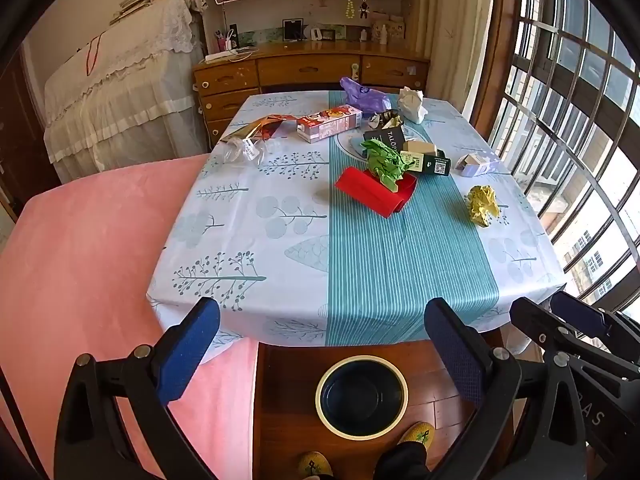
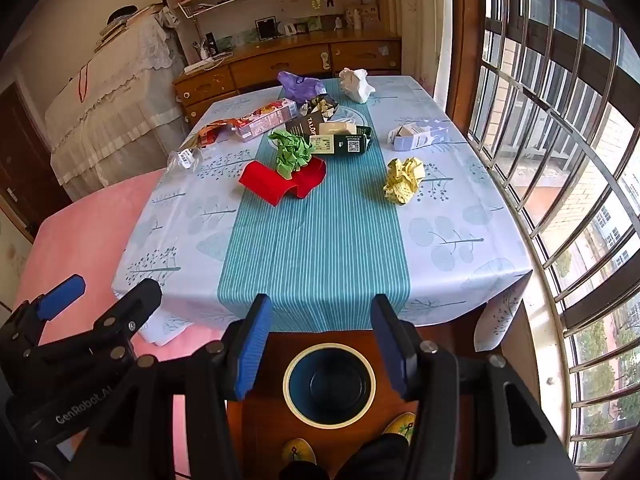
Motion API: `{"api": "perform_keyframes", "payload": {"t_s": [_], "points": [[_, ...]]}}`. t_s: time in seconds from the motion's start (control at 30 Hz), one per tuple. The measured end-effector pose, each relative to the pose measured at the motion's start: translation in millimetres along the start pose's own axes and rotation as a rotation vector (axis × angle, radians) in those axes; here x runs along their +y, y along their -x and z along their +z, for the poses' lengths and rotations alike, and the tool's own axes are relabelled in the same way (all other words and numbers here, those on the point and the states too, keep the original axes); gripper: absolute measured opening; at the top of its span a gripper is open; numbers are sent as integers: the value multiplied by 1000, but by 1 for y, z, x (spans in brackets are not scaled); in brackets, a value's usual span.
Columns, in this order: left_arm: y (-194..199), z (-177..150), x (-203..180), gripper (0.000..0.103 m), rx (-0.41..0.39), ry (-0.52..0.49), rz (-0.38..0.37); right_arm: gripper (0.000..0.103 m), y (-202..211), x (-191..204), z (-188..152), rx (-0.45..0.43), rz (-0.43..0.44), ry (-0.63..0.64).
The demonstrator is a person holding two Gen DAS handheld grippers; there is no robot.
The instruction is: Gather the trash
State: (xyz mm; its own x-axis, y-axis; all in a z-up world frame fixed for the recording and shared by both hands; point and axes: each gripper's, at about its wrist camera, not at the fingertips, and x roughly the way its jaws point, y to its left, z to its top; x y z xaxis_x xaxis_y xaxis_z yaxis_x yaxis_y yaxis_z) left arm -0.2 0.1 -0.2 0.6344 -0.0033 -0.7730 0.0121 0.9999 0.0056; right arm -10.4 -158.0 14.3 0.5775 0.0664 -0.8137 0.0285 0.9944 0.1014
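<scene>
I hold both tools back from the near edge of the table (image 1: 224, 292), above the bin (image 1: 361, 396) on the floor; I use the bin as my landmark. The left gripper (image 1: 320, 354) is spread wide and carries nothing; the right gripper (image 2: 320, 346) stands partly parted, also with nothing between its pads. The bin looks empty, so I judge collection has not begun. The trash lies well beyond the bin on the tablecloth: the red folded card (image 2: 282, 182) with the green crumpled paper (image 2: 293, 152) resting on it straight ahead, and the yellow paper ball (image 2: 404, 180) beyond and to the right. I would take the yellow ball first with the right tool (it lies alone, clear of the rest), closing across its bulk. The clustered boxes (image 2: 340, 140) farther back touch one another and could drag along. The table edge overhangs the bin's far side, so drops need care.
</scene>
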Motion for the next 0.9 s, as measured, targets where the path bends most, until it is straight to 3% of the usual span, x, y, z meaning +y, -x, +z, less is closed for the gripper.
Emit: {"api": "perform_keyframes", "payload": {"t_s": [0.9], "points": [[-2, -6, 15, 101, 27, 27, -4, 52, -1, 4, -3, 0, 1, -3]]}}
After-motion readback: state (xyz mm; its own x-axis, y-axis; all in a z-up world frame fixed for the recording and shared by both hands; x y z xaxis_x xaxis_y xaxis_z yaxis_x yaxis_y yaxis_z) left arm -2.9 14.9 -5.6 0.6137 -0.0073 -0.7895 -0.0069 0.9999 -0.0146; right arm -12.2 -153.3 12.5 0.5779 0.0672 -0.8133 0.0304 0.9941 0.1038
